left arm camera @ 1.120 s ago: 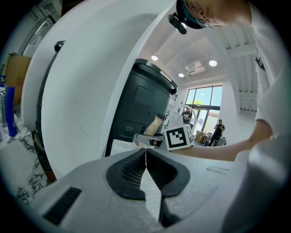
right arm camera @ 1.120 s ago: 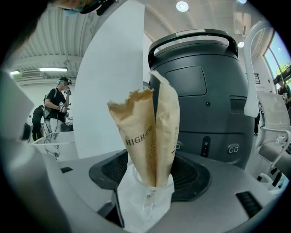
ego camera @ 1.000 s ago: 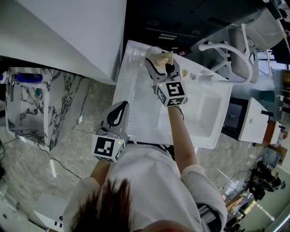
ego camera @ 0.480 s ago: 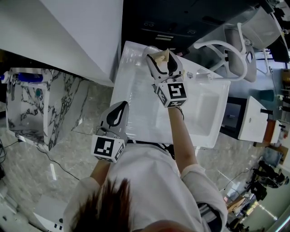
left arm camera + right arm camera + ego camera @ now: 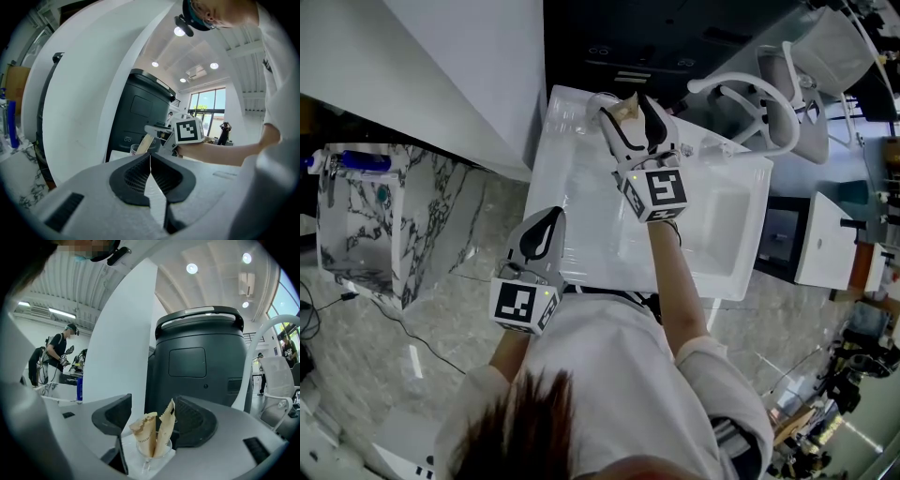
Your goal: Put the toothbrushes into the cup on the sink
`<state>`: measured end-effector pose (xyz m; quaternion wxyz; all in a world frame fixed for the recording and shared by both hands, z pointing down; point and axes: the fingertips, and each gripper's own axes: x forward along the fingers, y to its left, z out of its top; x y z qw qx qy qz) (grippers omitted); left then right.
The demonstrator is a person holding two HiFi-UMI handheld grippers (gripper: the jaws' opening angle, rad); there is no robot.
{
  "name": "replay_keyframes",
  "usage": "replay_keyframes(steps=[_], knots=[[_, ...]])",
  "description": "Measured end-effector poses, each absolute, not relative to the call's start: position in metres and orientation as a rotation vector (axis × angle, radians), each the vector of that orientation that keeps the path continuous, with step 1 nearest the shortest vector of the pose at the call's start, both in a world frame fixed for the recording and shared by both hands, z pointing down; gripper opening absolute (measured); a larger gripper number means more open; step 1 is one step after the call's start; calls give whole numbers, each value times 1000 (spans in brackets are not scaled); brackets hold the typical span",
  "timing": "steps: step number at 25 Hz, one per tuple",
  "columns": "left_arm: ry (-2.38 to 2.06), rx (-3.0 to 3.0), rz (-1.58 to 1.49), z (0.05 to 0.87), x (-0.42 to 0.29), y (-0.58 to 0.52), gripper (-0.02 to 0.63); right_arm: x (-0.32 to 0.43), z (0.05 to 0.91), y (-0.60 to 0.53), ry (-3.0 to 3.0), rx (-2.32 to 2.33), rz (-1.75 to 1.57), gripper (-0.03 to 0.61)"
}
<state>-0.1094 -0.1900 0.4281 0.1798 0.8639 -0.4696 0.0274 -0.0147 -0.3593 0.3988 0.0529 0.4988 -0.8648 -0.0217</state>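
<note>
**Toothbrushes upright in the cup, right jaws wide around them**

Holds the left hand-held gripper point(image 5: 549, 221) closest to the body, low at the near left corner of the white sink point(image 5: 581, 187). Presses its two dark jaws flat together, tip to tip, with nothing caught between them.

Stretches the right arm farther out, over the flat left part of the sink beside the basin point(image 5: 717, 225). Holds the right hand-held gripper point(image 5: 627, 114) at the sink's back ledge, toward its left end, with the marker cube facing up. Spreads its jaws wide, one on each side of the clear cup point(image 5: 165, 453), gripping nothing. Cannot tell whether the right-hand pad touches the taller wrapper or merely stands just beside it.

Shows the cup standing on the white ledge, right between those open jaws. Shows the two toothbrushes point(image 5: 145, 432) in it, each in a tan paper wrapper with a ragged top. Stands them upright, feet together at the bottom of the cup, tops leaning slightly apart above the rim.

Beyond the cup: a tall dark grey machine point(image 5: 201, 352) directly behind the sink, and a white panel point(image 5: 122, 333) to its left. Farther right, a white chair point(image 5: 769, 103). Far off at the left edge of the right gripper view, other people point(image 5: 56, 357), small and indistinct.
</note>
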Motion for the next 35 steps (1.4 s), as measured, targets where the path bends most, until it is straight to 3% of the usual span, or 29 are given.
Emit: replay_keyframes(steps=[12,25,35], knots=[[-1348,2470,50,409,-97,-183,15,2,339,-329,-2699,1550,-134,252],[-1324,2537,43,385,-77,-190,15,53,293,-264,-2653,1617,-123,108],[-1263,2628,96,365,-66,-191,15,107,268,-213,-2540,1735,-110,59]])
